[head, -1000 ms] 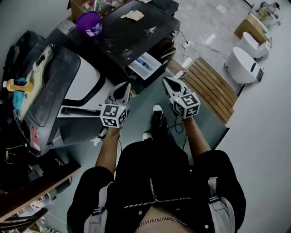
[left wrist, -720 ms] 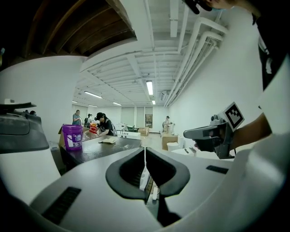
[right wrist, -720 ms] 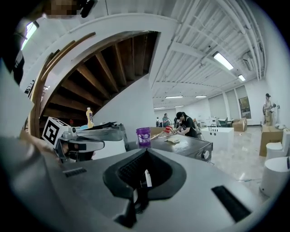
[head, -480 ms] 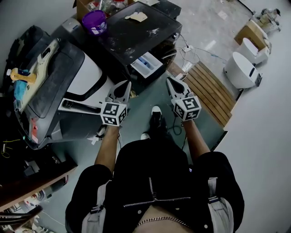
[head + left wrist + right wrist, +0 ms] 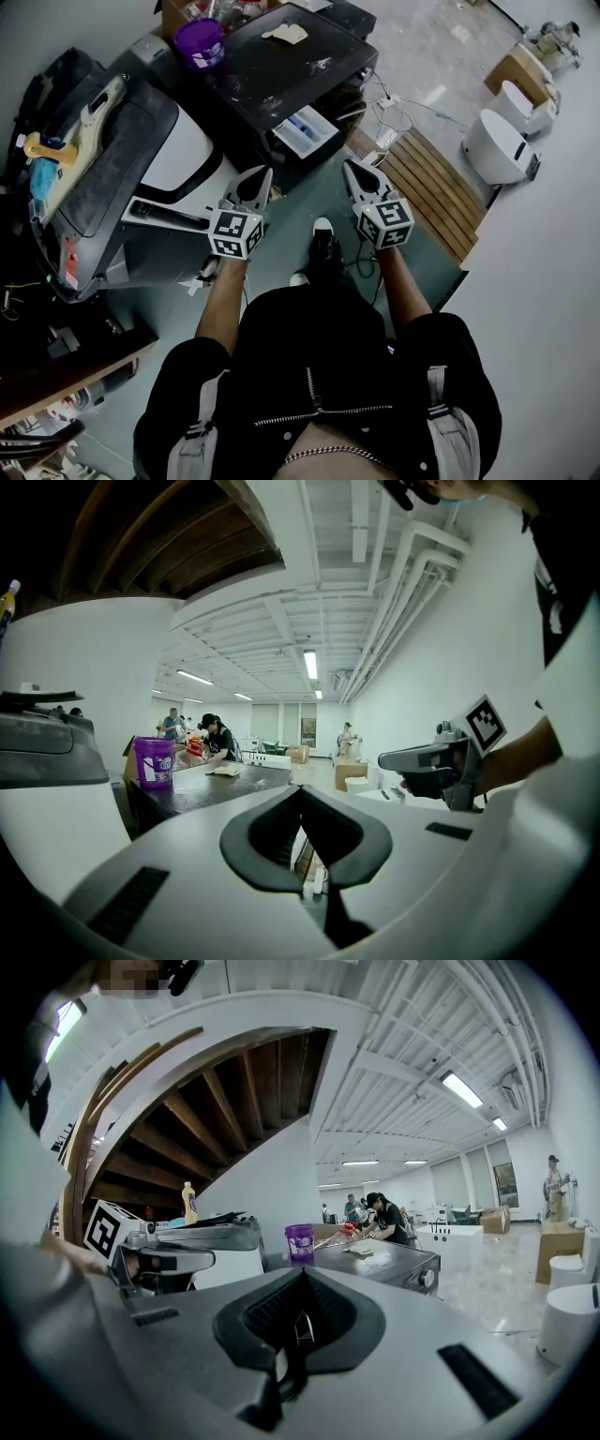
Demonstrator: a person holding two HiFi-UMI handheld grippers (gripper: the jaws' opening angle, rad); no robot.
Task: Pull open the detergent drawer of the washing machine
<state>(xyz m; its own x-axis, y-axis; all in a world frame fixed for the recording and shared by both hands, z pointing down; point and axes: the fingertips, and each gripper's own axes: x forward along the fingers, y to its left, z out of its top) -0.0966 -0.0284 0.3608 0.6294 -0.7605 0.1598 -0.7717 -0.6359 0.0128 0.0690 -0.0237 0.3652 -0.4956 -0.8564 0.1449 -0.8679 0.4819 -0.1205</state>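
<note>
Jutting out, the detergent drawer [image 5: 302,130] shows blue; left hand-held gripper [image 5: 262,177] and right hand-held gripper [image 5: 350,167] closed.

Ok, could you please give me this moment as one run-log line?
detergent drawer: pulled out of washing machine | left gripper: shut, empty, clear of drawer | right gripper: shut, empty, clear

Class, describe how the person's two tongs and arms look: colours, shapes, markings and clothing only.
Both the left tongs and the right tongs are pale grey shells that taper to a point, lined inside with ribbed black pads. Each carries a white cube printed with black square markers. Black sleeves leave the forearms bare.
</note>
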